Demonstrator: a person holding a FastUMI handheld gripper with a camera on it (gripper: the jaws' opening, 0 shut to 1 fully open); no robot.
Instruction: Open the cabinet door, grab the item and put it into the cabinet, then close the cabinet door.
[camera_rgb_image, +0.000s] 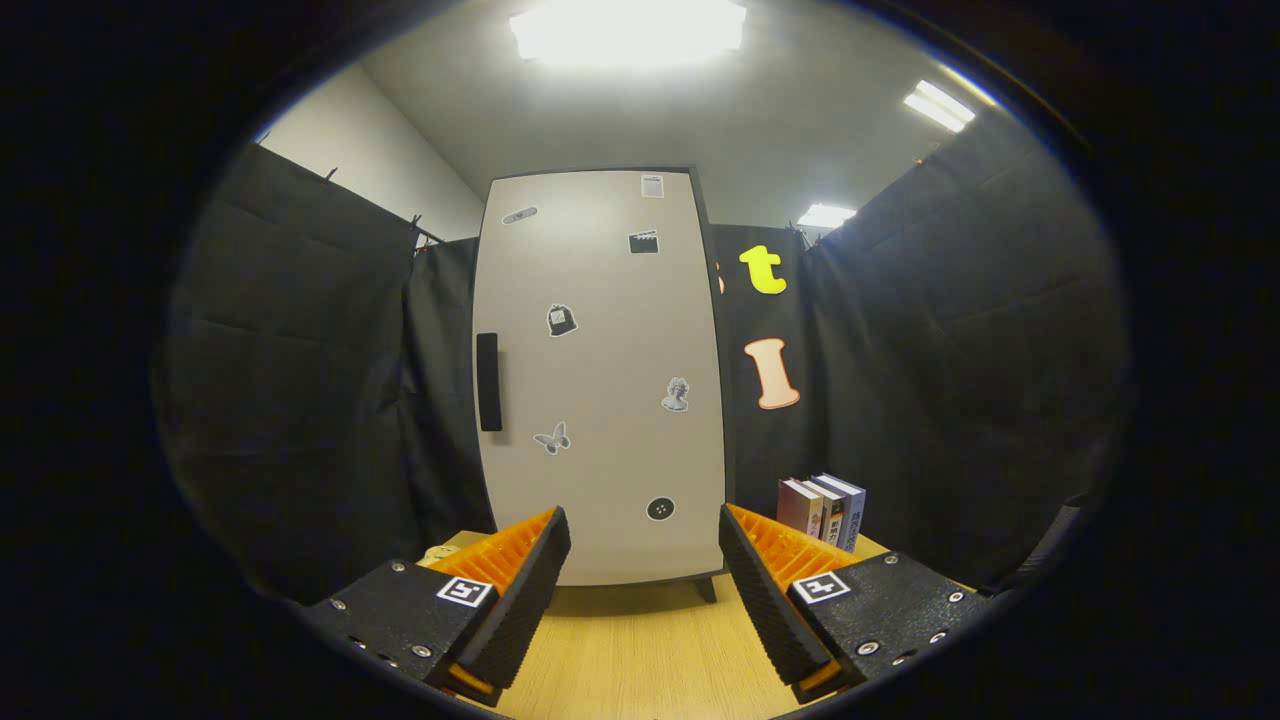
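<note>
- Gripper view: the cabinet (600, 380) stands upright on the wooden table (640, 650), straight ahead of the gripper (645, 545) and beyond its fingertips. I take it as the landmark for everything else.
- The cabinet door (610, 400) is flat and flush with the body, so it reads as closed. Several small stickers are scattered over it.
- The handle (488, 382) is a dark vertical bar near the door's left edge, about halfway up. The hinge is probably on the right side, though it cannot be seen.
- The gripper's fingers are spread wide with nothing between them; only the table and the cabinet's lower edge show in the gap. They are apart from the door, not touching it.
- A short row of books (825, 510) stands upright on the table just right of the cabinet's base. This is likely the item to put away.
- A pale object (440, 553) lies left of the cabinet's base, mostly hidden behind the left finger; what it is cannot be told.
- Step in hand, as I judge it: the very first, opening the door, with nothing yet done.
- The next move calls for lifting the gripper and shifting it left to the handle, closing the fingers around the bar, then pulling in an arc about the right edge.
</note>
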